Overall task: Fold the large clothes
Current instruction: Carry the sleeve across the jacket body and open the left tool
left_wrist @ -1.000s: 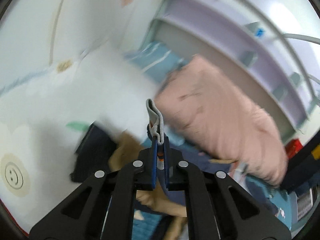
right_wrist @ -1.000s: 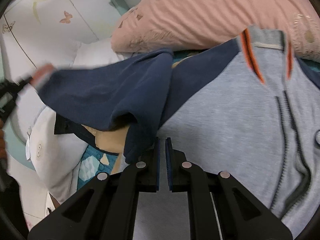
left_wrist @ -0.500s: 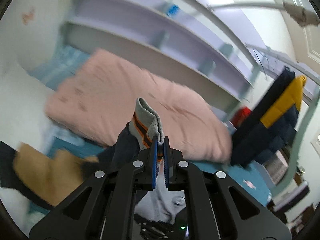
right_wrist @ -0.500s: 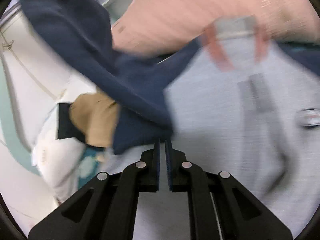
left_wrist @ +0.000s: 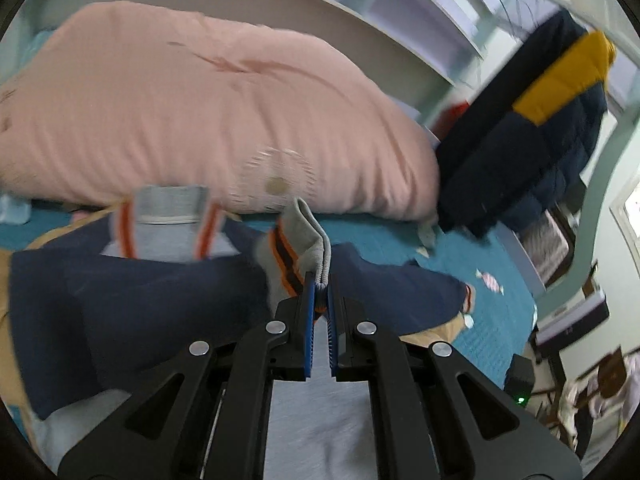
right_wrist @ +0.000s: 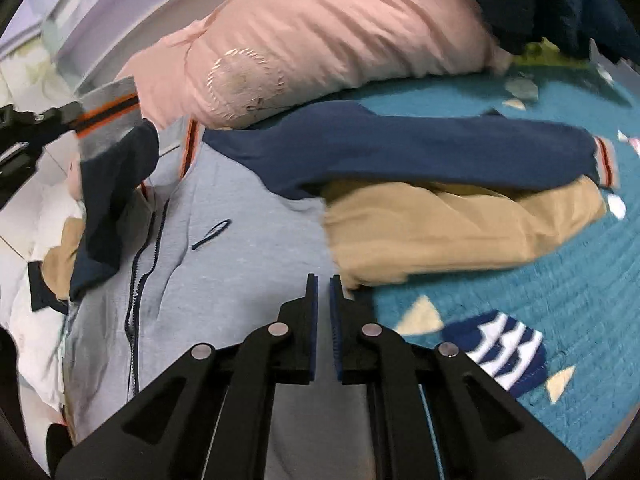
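While its jaws part with nothing between them, right gripper (right_wrist: 323, 280) hangs over jacket (right_wrist: 240, 248), grey body flat on blue bedspread (right_wrist: 560, 300). Left gripper (left_wrist: 321, 286) clamped on striped cuff (left_wrist: 298, 236), sleeve lifted. Beyond: tan garment (right_wrist: 440, 232); pink pillow (left_wrist: 200, 112) along far edge.

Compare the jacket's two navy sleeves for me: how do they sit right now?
The left navy sleeve is lifted off the bed, its grey orange-striped cuff pinched in the left gripper; the right navy sleeve lies flat and stretched out across a tan garment, with no gripper on it. The left one hangs bunched; the right one runs straight. Both share navy fabric and striped cuffs.
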Motion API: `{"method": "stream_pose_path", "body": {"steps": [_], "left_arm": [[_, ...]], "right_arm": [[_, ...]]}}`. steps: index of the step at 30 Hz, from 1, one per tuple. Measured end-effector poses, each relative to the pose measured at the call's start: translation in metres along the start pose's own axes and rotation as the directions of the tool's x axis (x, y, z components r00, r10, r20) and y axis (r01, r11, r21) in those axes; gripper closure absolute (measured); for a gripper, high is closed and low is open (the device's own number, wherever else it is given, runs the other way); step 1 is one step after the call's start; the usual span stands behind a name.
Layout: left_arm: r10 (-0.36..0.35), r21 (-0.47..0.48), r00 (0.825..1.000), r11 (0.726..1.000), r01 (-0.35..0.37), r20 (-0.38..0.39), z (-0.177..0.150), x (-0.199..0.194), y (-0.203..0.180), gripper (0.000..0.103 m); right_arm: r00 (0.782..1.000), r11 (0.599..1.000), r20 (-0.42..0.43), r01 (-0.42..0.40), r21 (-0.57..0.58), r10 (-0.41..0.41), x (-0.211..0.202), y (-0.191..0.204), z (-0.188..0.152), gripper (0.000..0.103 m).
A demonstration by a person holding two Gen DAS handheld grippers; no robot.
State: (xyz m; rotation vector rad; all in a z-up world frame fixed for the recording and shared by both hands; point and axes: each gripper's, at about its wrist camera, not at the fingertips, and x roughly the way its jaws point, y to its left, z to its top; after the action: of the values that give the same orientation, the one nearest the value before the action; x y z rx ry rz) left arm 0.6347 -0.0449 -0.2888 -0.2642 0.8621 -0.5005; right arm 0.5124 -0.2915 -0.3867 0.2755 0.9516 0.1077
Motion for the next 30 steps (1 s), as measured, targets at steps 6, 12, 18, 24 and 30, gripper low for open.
{"method": "stream_pose_path", "body": {"steps": [6,12,18,24,30], "left_arm": [[0.042,0.038,0.986,0.999,-0.036,-0.163,-0.016,0.080,-0.012,0.097],[0.082,-0.036,0.972,0.995,-0.092,-0.220,-0.051,0.113,0.013,0.030],[0.111,-0.077,0.993,0.990,-0.114,-0.044,-0.072,0.034,0.058,0.015],[0.329,-0.274,0.933,0.893,-0.357,-0.144,-0.105,-0.011,0.167,0.015],[0.225,-0.404,0.959,0.871,-0.278,-0.175,-0.124,-0.033,0.243,0.053]], "right_arm": [[1.000,1.000,0.020,-0.012,-0.016,0.012,-0.011,-0.009,-0.005,0.085],[0.999,1.000,0.038,-0.008,-0.017,0.009,-0.011,-0.008,0.002,0.079],[0.997,0.999,0.071,0.004,0.049,-0.008,-0.015,-0.020,0.011,0.078],[0.995,0.997,0.096,0.018,0.077,-0.026,-0.018,-0.029,0.022,0.074],[0.993,0.994,0.107,0.031,0.107,-0.043,-0.020,-0.044,0.028,0.074]]}}
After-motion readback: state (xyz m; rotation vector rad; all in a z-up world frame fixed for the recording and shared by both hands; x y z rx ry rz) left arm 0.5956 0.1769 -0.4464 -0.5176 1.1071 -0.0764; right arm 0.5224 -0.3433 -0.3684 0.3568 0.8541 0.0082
